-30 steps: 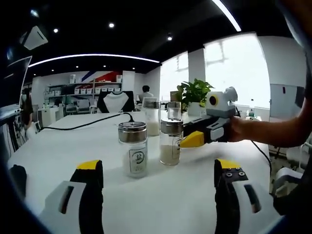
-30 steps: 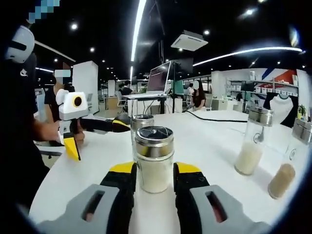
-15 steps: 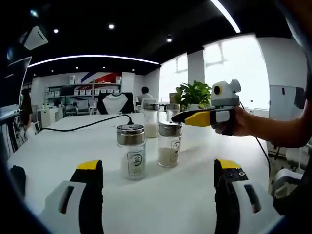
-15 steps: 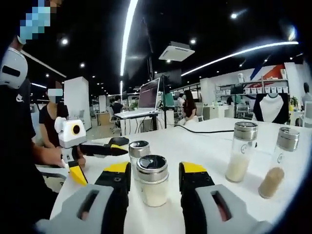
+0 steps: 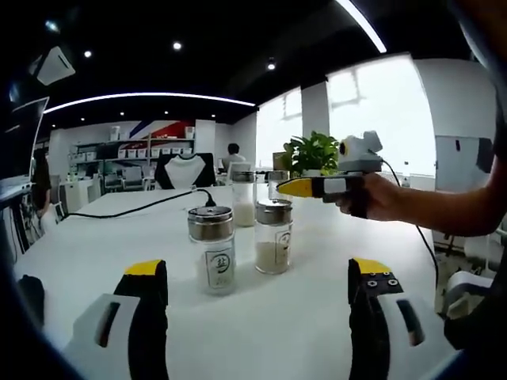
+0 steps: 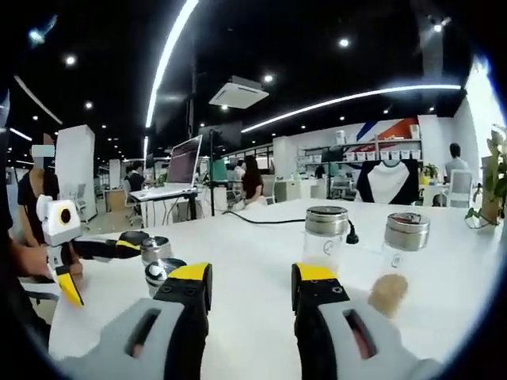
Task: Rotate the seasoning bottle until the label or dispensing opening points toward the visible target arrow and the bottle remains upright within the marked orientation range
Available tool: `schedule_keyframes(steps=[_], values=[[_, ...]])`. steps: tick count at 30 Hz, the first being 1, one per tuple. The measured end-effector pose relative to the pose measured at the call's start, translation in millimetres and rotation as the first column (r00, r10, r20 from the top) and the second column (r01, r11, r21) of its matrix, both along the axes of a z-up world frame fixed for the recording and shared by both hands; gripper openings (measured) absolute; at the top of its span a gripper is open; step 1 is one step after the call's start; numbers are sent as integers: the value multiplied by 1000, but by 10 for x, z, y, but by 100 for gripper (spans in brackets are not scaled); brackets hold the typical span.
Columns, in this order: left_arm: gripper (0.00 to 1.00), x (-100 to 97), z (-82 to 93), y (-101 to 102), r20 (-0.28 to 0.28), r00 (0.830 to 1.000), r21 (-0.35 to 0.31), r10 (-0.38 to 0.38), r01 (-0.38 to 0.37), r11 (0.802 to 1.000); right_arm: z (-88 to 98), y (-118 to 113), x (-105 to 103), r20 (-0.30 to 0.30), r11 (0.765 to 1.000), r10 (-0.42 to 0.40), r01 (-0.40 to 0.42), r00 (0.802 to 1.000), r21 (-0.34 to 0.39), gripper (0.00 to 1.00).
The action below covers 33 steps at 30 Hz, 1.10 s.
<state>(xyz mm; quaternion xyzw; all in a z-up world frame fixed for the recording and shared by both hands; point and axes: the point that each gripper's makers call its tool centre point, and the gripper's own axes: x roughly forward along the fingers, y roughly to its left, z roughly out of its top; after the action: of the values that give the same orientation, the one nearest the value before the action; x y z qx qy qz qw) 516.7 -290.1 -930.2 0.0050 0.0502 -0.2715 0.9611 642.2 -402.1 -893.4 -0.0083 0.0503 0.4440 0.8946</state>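
On the white table [image 5: 95, 237] stand two glass seasoning bottles with steel caps, both upright. One carries a label [image 5: 211, 249]; the other, part full of white powder [image 5: 273, 236], stands just right of it. My left gripper [image 5: 257, 269] is open, well short of both bottles. Behind and above the powder bottle hovers my right gripper [image 5: 305, 188], held by a hand [image 5: 372, 198]. In the right gripper view my right gripper [image 6: 252, 277] is open with nothing between its jaws. The same two bottles [image 6: 156, 249] sit low on the left, partly behind the left jaw, near the left gripper [image 6: 127, 244].
Two more bottles stand farther back [image 5: 244, 198], one with white powder [image 6: 326, 229] and one with brown [image 6: 404, 241]. A black cable [image 5: 142, 204] crosses the far table, and a potted plant [image 5: 315, 152] stands behind. A laptop on a stand [image 6: 182, 162] and people sit beyond.
My right gripper has opened off the powder bottle, risen and swung to the right. The bottle stays upright beside the labelled one. My left gripper has barely moved.
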Motion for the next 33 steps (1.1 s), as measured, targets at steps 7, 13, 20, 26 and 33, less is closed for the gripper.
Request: schedule_keyframes(steps=[7,13,20,26,33], values=[[100,20,-6,5,2,1000,3,-1,1,1000,-25,-67,323,10,996,-93,93,996,-7,42],[100,19,0,-20,4,1000,0,-14,14,1000,-40,-35,563,22,988,-156,156,988,-7,47],[100,-4,-78,-3,-18,1000,8,-16,17,1000,-243,-38,839,-13,970,-241,240,971,-30,56],[100,5,-102,65,-24,1000,6,-3,3,1000,-268,-4,990,-11,963,-269,269,963,-16,56],[100,23,-103,100,-24,1000,7,5,-5,1000,-241,55,1135,20,958,-286,287,958,-17,53]])
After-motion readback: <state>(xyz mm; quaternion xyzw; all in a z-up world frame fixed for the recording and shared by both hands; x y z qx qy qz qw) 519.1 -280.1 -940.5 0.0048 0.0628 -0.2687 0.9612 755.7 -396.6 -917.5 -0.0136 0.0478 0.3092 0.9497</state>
